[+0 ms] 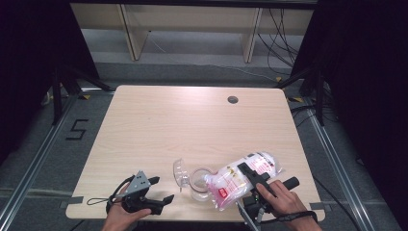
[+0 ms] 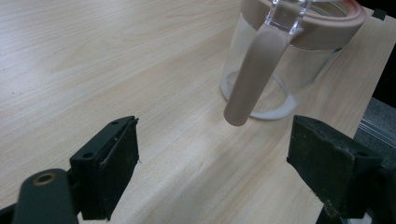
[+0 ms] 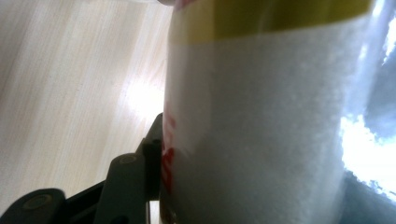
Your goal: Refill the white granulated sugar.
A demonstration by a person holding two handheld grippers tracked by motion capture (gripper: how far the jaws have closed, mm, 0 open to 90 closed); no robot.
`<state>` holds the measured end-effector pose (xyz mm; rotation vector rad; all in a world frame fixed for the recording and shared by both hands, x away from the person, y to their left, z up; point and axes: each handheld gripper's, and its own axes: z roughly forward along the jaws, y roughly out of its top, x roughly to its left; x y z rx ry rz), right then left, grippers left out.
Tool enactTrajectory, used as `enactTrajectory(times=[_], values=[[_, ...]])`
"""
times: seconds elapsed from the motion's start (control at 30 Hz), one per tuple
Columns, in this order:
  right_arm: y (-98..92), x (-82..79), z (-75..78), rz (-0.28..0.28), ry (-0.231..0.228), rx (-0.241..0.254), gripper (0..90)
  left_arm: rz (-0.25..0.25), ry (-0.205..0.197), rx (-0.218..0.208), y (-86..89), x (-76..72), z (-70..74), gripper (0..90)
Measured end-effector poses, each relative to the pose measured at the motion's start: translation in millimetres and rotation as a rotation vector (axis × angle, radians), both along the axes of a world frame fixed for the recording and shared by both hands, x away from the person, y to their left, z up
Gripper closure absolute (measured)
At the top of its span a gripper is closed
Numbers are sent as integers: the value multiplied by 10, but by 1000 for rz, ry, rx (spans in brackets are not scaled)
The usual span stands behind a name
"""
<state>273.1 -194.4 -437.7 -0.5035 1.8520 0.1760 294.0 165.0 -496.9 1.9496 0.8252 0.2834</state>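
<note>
A clear plastic bag of white granules (image 1: 243,179) bears pink, red and yellow print. The clear glass jar (image 1: 198,183) has a beige rim and handle. The pale wood-grain counter (image 1: 192,125) carries both.

bag (image 3: 261,140) white grains, yellow band | tool jaw touching | table (image 3: 70,93)

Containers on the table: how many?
2. A clear jar with a beige rim stands near the front edge, its hinged lid open to the left. A bag of white granules, clamped in the right gripper, tilts toward its mouth.
</note>
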Motion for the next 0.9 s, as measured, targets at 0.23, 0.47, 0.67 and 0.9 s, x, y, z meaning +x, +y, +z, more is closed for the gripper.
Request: enactTrajectory(times=[0.23, 0.47, 0.67, 0.9], values=[[0, -5, 39, 19, -35, -29, 518, 1, 0, 0, 1, 1, -1, 159], [-9, 0, 9, 8, -21, -18, 519, 4, 11, -2, -15, -10, -8, 159], [-15, -6, -13, -8, -10, -17, 520, 4, 13, 0, -16, -9, -9, 159], [-7, -10, 36, 13, -40, -46, 521, 4, 11, -6, -23, -10, -14, 159]])
